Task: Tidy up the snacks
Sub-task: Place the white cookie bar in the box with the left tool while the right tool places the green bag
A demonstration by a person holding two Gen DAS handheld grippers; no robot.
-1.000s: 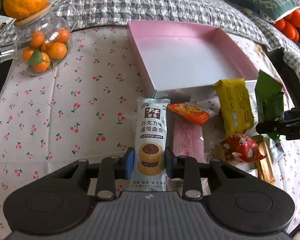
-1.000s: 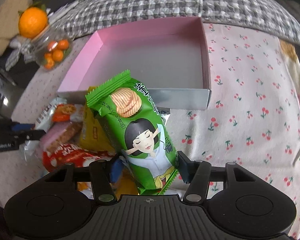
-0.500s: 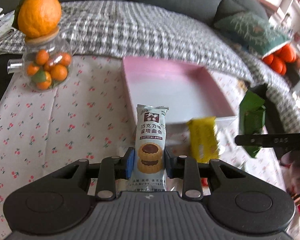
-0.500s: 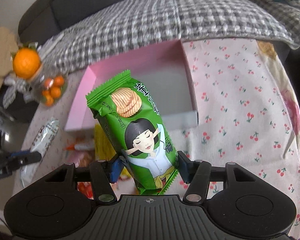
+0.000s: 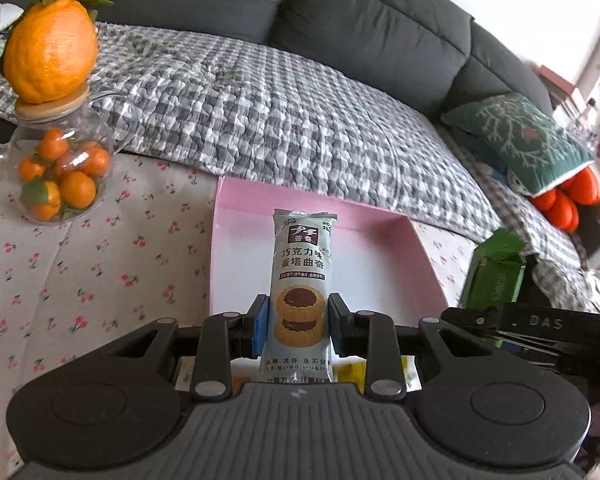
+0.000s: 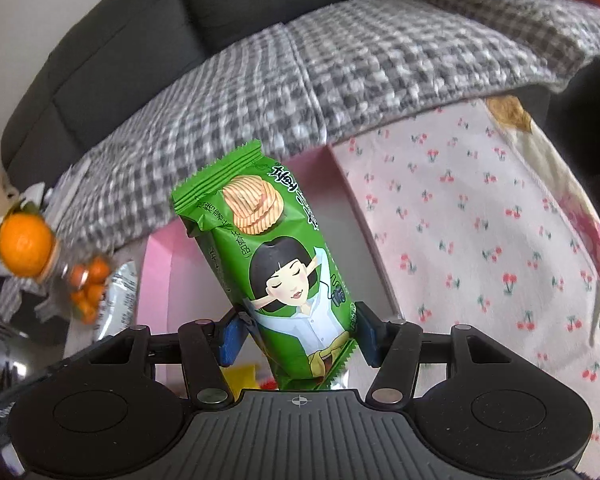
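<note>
**Carrying two snack packets toward the pink tray**

Clamped near its lower end between the blue pads of the left gripper (image 5: 299, 322) is a slim pale-blue foil packet of chocolate tart biscuits (image 5: 301, 292), held upright with its printed face toward the camera. The jaws are drawn in close, almost fully narrowed, because the packet is thin. A low grip leaves most of the packet projecting forward, which would let its free end be laid down first.

A wider grip is seen at the right gripper (image 6: 296, 334), whose jaws stand about half apart and are pressed against the sides of a puffy green crisp bag printed with a dark-haired figure (image 6: 276, 276). The bag is tilted to the left, probably because it is air-filled and was seized near its bottom seam.

Both packets are held in the air in front of the shallow pink cardboard tray with a white floor (image 5: 428, 276), which lies on the white cherry-print tablecloth (image 5: 80, 272) at the edge nearest the grey checked sofa cover (image 5: 280, 120). No snack can be seen on the visible part of the tray floor, so it is judged that sorting has barely begun. A round glass jar of small oranges (image 5: 60, 176) stands well apart on the left, clear of the route
</note>
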